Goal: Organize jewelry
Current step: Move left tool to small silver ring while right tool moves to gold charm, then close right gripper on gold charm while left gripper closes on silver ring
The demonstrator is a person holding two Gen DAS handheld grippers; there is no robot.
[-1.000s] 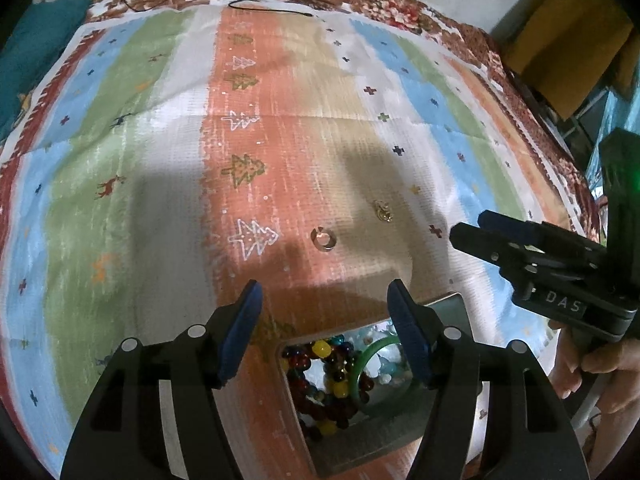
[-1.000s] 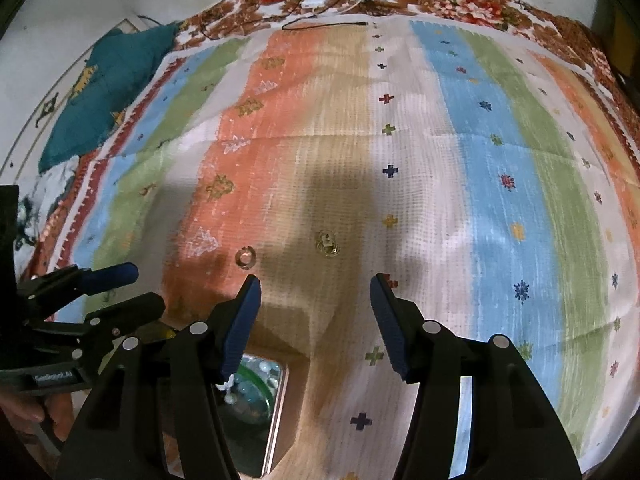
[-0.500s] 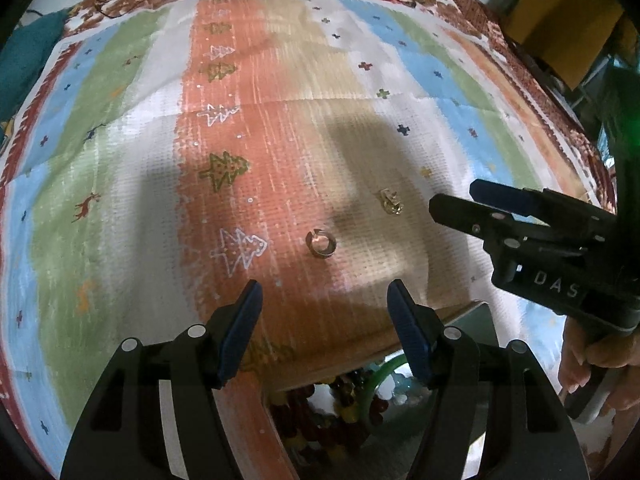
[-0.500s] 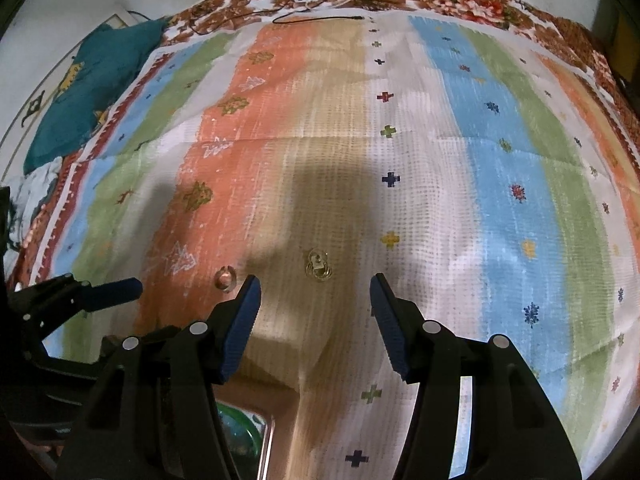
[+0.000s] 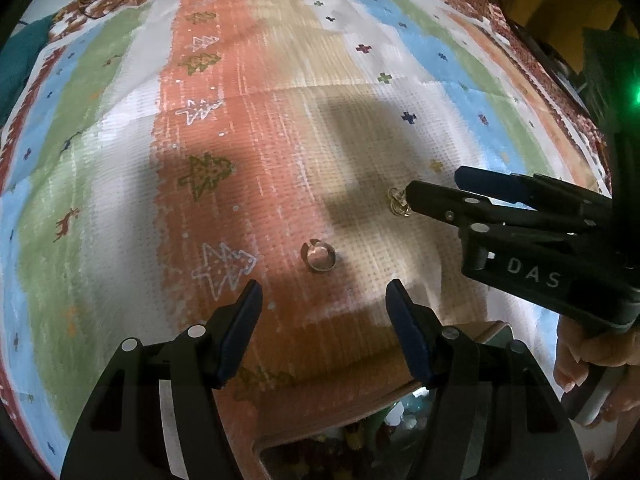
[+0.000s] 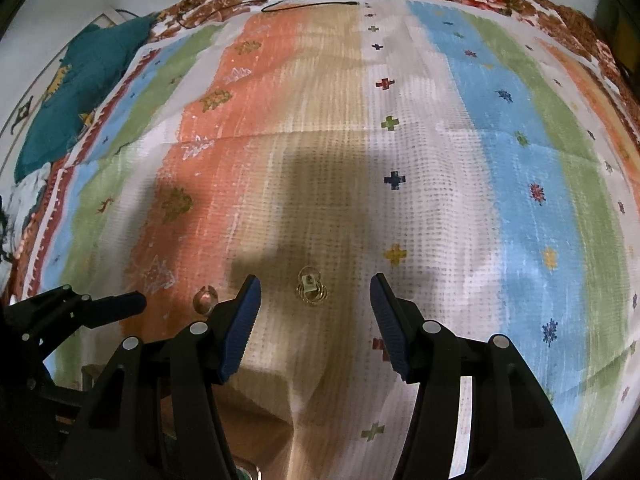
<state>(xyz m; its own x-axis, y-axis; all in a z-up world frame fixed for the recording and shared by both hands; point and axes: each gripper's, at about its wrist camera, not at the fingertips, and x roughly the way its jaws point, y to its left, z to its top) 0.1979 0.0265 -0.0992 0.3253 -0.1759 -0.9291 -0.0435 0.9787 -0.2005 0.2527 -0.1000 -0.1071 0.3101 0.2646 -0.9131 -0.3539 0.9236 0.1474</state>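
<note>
My left gripper (image 5: pixel 322 304) is released, its blue-padded fingers spread wide above the striped cloth (image 5: pixel 120 160) covering the table. Just ahead of the gap between them the silver open ring (image 5: pixel 319 255) lies flat on the orange stripe, touching neither pad. My right gripper (image 6: pixel 314 300) is likewise released, jaws wide apart, and the small gold earring (image 6: pixel 311 286) lies on the beige stripe right between its fingertips, not yet pinched. From the left wrist view the near fingertip of the right gripper sits just beside the earring; I cannot tell whether it touches it. Both pieces lie near each other toward the near edge of the table. At that edge the jewelry box (image 5: pixel 496 330) shows partly, with beads (image 5: pixel 352 436) and something green inside, blurred.
</note>
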